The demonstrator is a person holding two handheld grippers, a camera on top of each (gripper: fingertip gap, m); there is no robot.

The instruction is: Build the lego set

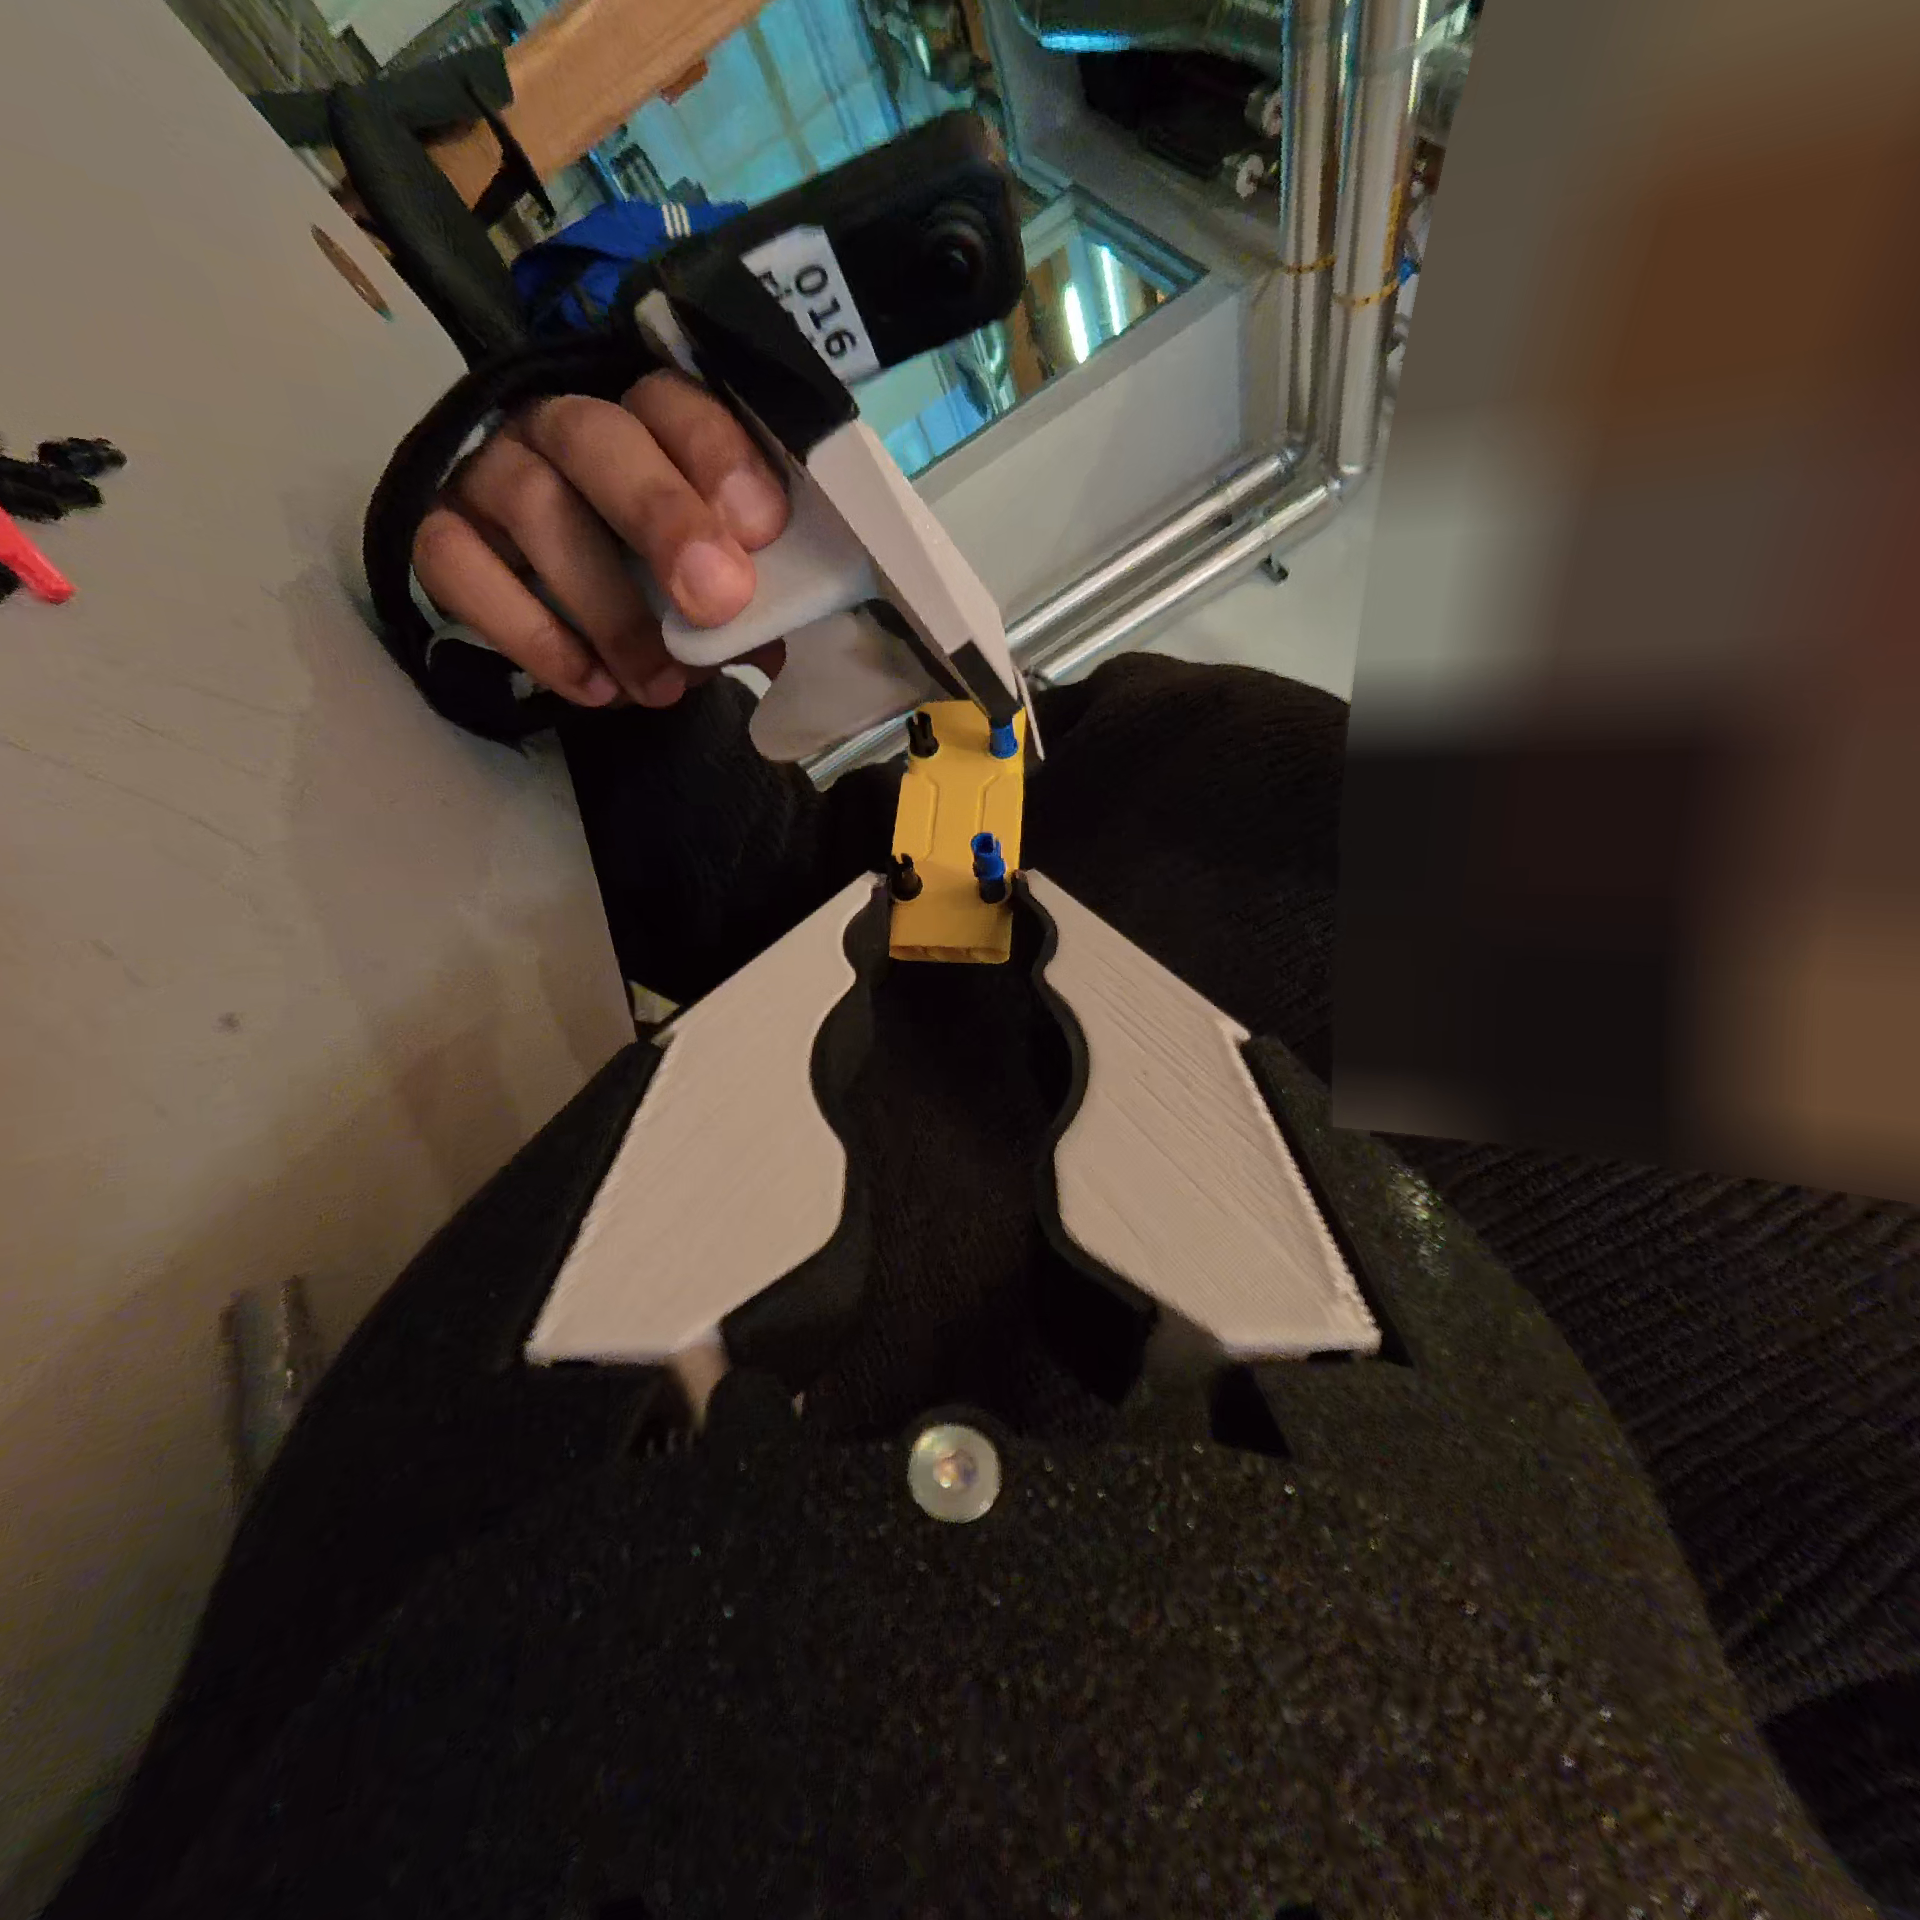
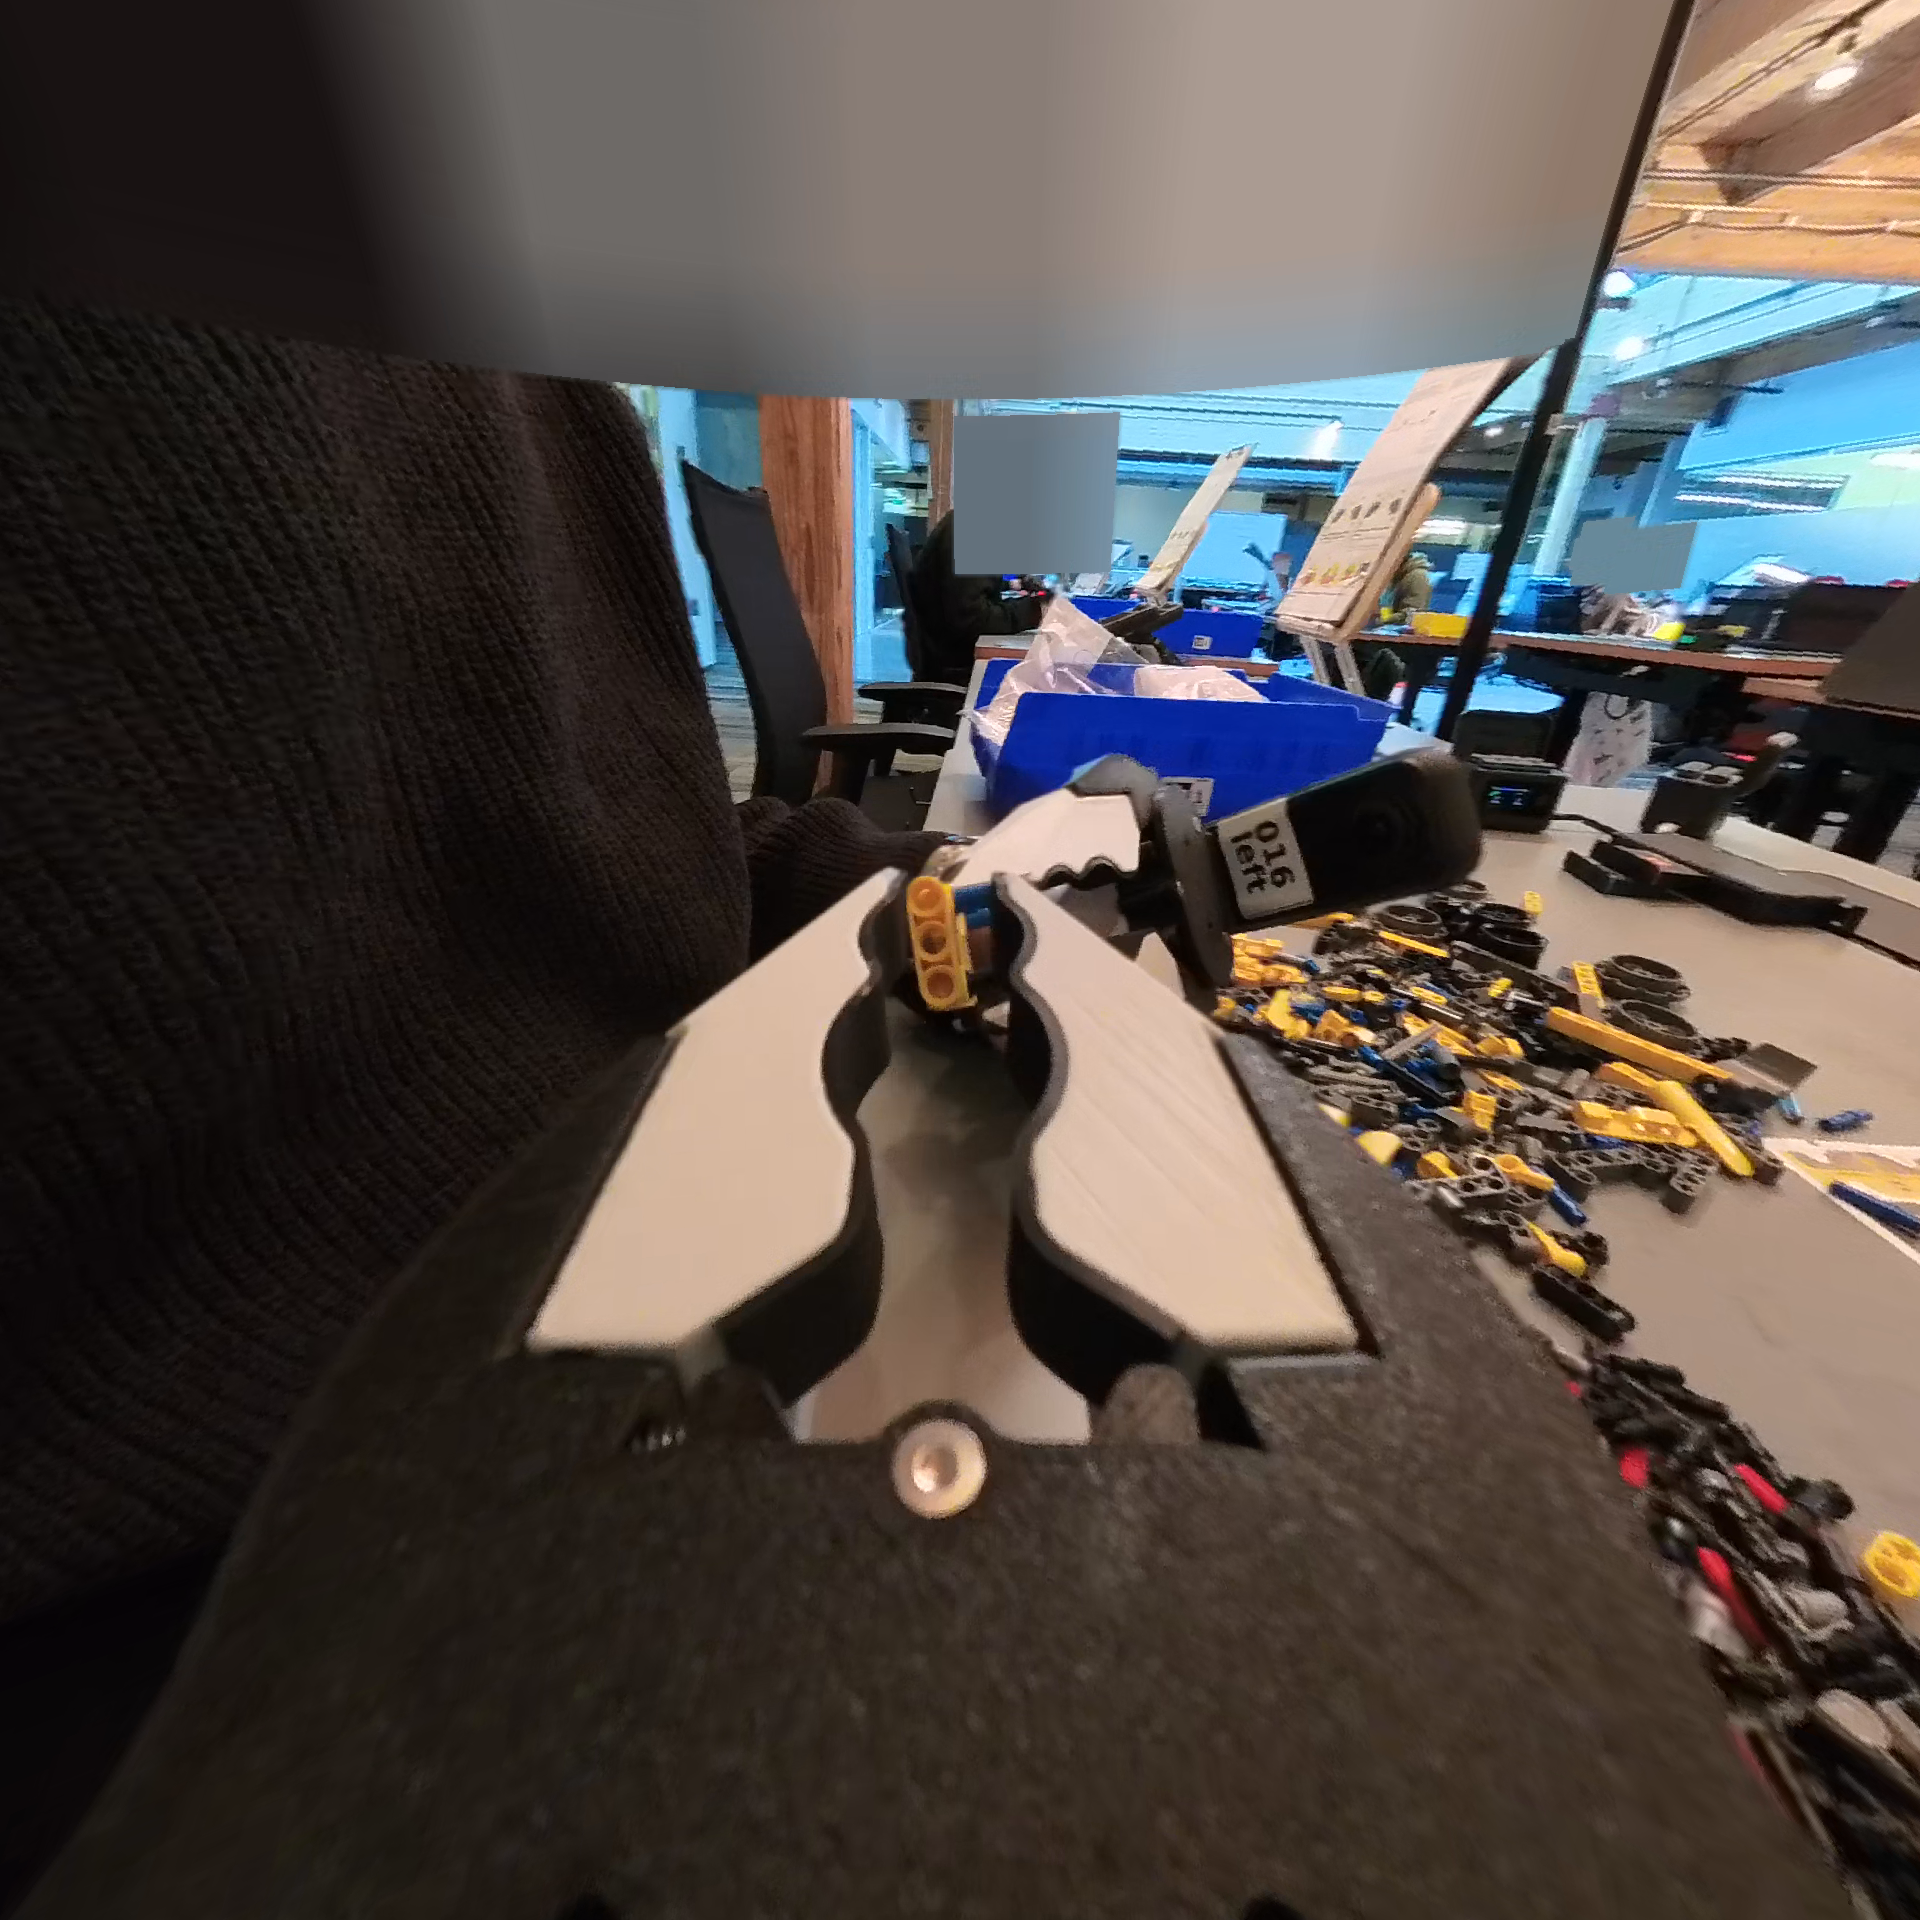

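My left gripper is shut on a yellow toy building piece, held in the air in front of a person's black sweater. The piece carries two black pins and two blue pins. My right gripper, held by a hand, comes in from above with its tips closed on the far blue pin. In the right wrist view my right gripper has the yellow piece end-on and a blue pin between its tips. The left gripper shows just behind.
A pile of loose yellow, black and blue building pieces covers the grey table to the right. A blue bin with plastic bags stands behind it. Black devices lie at the far right. Red and black pieces lie at the left. My two grippers' fingertips are within a few centimetres of each other.
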